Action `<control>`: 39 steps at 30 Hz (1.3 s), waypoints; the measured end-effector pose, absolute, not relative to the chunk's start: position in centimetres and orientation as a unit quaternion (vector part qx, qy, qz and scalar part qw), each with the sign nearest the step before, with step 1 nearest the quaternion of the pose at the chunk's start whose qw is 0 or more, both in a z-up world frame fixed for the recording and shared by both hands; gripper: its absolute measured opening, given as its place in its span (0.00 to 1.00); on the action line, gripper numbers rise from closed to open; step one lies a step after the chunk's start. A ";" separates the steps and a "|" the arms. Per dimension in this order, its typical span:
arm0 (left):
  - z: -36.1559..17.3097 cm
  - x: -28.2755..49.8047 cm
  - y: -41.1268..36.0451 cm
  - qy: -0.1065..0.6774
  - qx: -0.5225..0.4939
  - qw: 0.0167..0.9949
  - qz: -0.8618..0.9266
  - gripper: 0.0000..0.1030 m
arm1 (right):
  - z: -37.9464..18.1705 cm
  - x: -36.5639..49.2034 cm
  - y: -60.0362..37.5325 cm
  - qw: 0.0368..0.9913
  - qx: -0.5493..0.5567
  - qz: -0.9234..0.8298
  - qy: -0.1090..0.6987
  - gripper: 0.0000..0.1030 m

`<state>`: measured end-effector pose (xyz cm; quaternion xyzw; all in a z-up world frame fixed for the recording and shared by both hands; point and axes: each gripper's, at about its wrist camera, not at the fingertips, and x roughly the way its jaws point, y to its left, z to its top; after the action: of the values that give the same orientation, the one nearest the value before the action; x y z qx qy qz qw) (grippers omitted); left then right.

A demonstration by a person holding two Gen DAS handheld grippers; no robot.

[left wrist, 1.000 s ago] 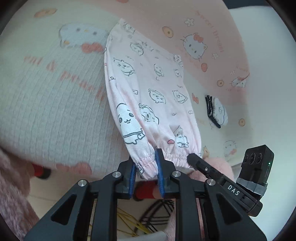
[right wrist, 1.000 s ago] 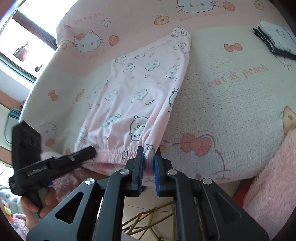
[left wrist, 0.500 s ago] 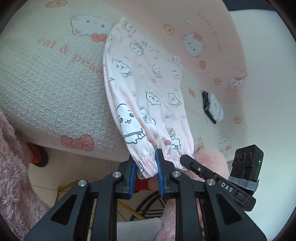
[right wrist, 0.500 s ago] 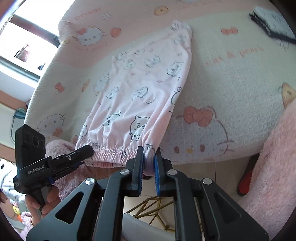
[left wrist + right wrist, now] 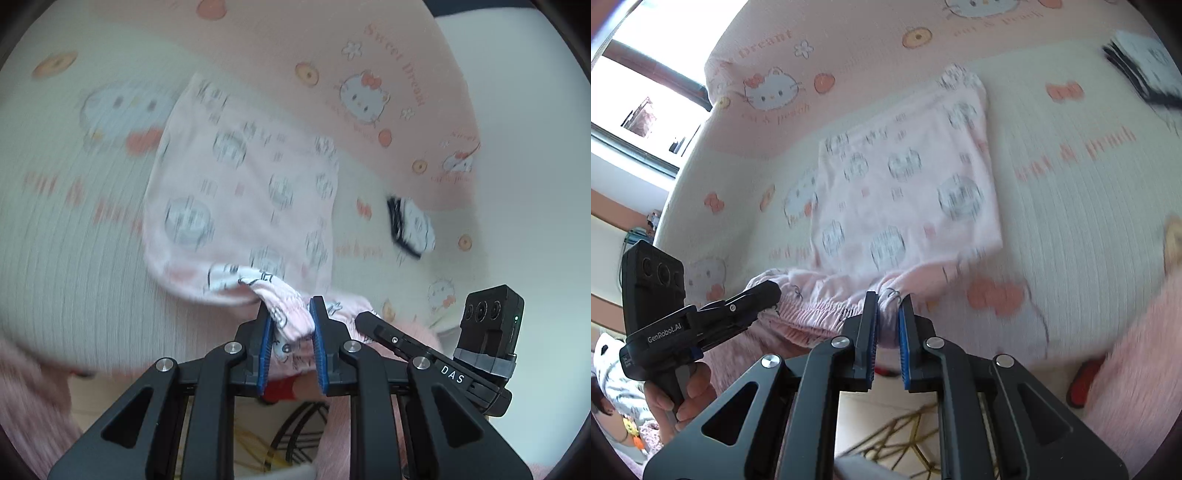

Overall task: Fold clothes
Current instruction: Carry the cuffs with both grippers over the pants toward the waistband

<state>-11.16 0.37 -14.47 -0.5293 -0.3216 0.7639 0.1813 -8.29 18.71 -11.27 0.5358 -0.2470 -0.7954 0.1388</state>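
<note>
Pink cartoon-print pants (image 5: 243,192) (image 5: 905,192) lie spread on a cream and pink Hello Kitty blanket (image 5: 74,229) (image 5: 1071,206). My left gripper (image 5: 290,306) is shut on one corner of the elastic waistband, which is lifted and curling over the pants. My right gripper (image 5: 888,301) is shut on the other waistband corner at the blanket's near edge. Each gripper shows in the other's view, the right one (image 5: 369,321) at lower right and the left one (image 5: 768,291) at lower left in a person's hand (image 5: 683,391). Both views are motion-blurred.
A small folded dark and white garment (image 5: 410,229) (image 5: 1141,70) lies on the blanket to the right of the pants. Pink fluffy fabric (image 5: 1137,350) hangs at the near right. A gold wire frame (image 5: 905,439) and floor sit below the bed edge. A window (image 5: 635,96) is at far left.
Both grippers have carried the waistband up and forward over the bed. The pants now look shorter, with the waistband end folding toward the leg cuffs.
</note>
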 end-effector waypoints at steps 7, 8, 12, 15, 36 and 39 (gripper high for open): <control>-17.9 -21.5 -1.4 -0.314 -0.538 0.166 0.764 0.33 | -10.1 -18.7 18.6 0.122 0.519 -0.816 -0.222 0.15; -18.6 -22.4 -1.7 -0.301 -0.544 0.152 0.768 0.37 | -10.3 -19.9 18.6 0.114 0.520 -0.820 -0.210 0.24; -19.4 -22.8 -2.3 -0.230 -0.540 0.154 0.795 0.37 | -11.0 -22.0 19.2 0.090 0.515 -0.834 -0.178 0.42; -20.3 -21.1 -2.0 -0.184 -0.563 0.159 0.790 0.42 | -12.0 -21.7 19.6 0.093 0.519 -0.836 -0.149 0.51; -18.7 -20.3 1.3 -0.110 -0.539 0.185 0.814 0.05 | -13.5 -19.8 14.5 0.113 0.525 -0.843 0.027 0.06; -17.8 -20.9 1.0 -0.106 -0.532 0.185 0.819 0.05 | -12.2 -19.8 14.4 0.114 0.510 -0.851 0.054 0.06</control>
<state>-20.93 0.98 -17.79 -0.5325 -0.1062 0.8191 0.1849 -19.80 14.37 -12.23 0.5100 0.0540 -0.8508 0.1141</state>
